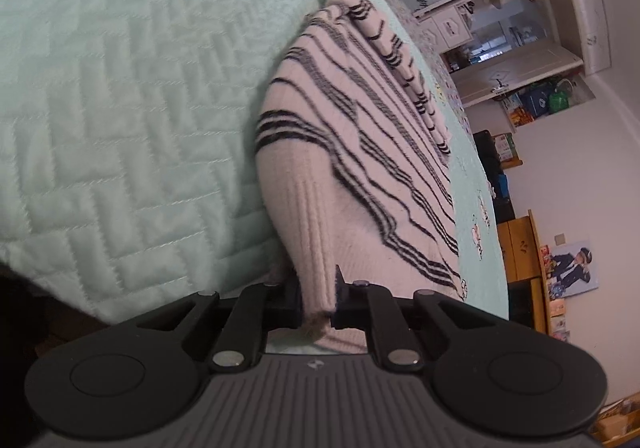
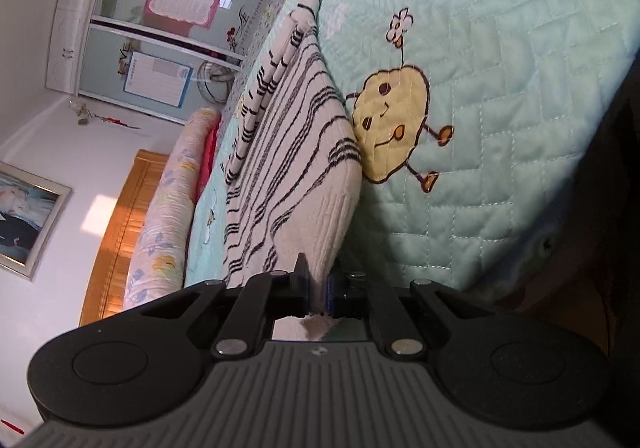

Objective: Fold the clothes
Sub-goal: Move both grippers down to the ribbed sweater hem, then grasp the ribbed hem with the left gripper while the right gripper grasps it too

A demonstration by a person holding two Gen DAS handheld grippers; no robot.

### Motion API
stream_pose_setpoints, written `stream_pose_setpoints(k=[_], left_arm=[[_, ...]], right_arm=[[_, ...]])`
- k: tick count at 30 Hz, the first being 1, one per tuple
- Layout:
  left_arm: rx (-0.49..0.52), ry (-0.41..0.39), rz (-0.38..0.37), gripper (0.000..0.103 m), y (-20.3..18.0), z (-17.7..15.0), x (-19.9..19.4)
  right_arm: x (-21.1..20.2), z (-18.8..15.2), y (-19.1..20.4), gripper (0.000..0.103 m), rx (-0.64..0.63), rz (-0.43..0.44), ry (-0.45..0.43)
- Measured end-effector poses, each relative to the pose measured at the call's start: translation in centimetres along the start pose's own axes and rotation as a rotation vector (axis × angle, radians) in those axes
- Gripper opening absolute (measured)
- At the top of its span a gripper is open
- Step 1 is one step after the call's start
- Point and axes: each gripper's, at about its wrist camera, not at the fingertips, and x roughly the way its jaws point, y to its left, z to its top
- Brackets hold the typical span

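A cream knit sweater with black stripes [image 1: 360, 136] lies on a mint green quilted bedspread [image 1: 120, 108]. In the left wrist view my left gripper [image 1: 318, 300] is shut on the sweater's ribbed hem, which runs up between the two black fingers. The same sweater [image 2: 292, 152] shows in the right wrist view, stretched away from the camera. There my right gripper [image 2: 318, 290] is shut on another part of the ribbed hem, cream fabric pinched between its pads. Both views are rolled sideways.
The bedspread [image 2: 500, 48] bears a yellow cartoon figure [image 2: 394, 124] beside the sweater. A rolled floral quilt [image 2: 168, 200] and a wooden headboard [image 2: 120, 232] lie at the bed's far side. A wardrobe [image 2: 160, 20], shelves [image 1: 516, 60] and wooden furniture [image 1: 524, 256] line the walls.
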Motion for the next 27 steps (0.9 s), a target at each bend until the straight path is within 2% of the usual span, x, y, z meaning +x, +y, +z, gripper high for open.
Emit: stream_pose_setpoints(k=[2,4,5,6,7,8,10,11,12,13,14,16,21,27], left_arm=[[-0.003,-0.003,-0.005,0.017,0.1,0.1,0.1],[0.014,-0.004,-0.013,0.028,-0.2,0.2,0.4],[0.014,-0.005,-0.021,0.037,-0.3,0.4,0.6],[0.015,-0.006,-0.028,0.045,-0.5,0.5,0.8],[0.015,-0.006,-0.035,0.048,-0.6,0.7,1.0],[0.016,-0.007,-0.043,0.05,-0.8,0.9,1.2],[0.027,-0.015,-0.038,0.047,-1.2,1.0,1.5],[0.045,-0.022,-0.025,0.032,-1.5,1.0,1.6],[0.068,-0.031,-0.007,0.011,-1.8,0.9,1.6],[0.079,-0.041,0.005,0.01,-1.9,0.7,1.5],[0.091,-0.051,0.017,0.01,-2.0,0.5,1.3],[0.11,-0.072,0.036,0.009,-2.2,0.3,0.9],[0.106,-0.109,0.026,0.009,-1.9,0.0,-1.1],[0.126,-0.108,0.007,0.009,-2.2,-0.8,-2.4]], right_arm=[[0.0,0.1,-0.4,0.006,0.007,-0.016,0.004],[0.3,0.4,-1.5,0.021,0.059,-0.047,0.011],[0.5,0.5,-2.0,0.024,0.097,-0.038,0.014],[0.7,0.5,-2.5,0.031,0.134,-0.02,0.015],[1.0,0.6,-2.8,0.041,0.157,0.001,0.014],[1.2,0.7,-2.9,0.045,0.172,0.023,0.012],[2.0,0.8,-3.1,0.048,0.206,0.048,0.011],[2.3,0.9,-3.1,0.048,0.22,0.06,0.013],[2.7,1.0,-3.0,0.043,0.222,0.066,0.02],[2.9,1.0,-2.7,0.019,0.205,0.055,0.029],[3.0,1.1,-2.4,0.004,0.173,0.036,0.041],[2.8,1.0,-1.6,0.005,0.11,0.028,0.039],[1.4,0.9,0.6,0.005,-0.027,0.019,0.002],[-0.6,0.8,1.0,0.004,-0.028,0.01,-0.02]])
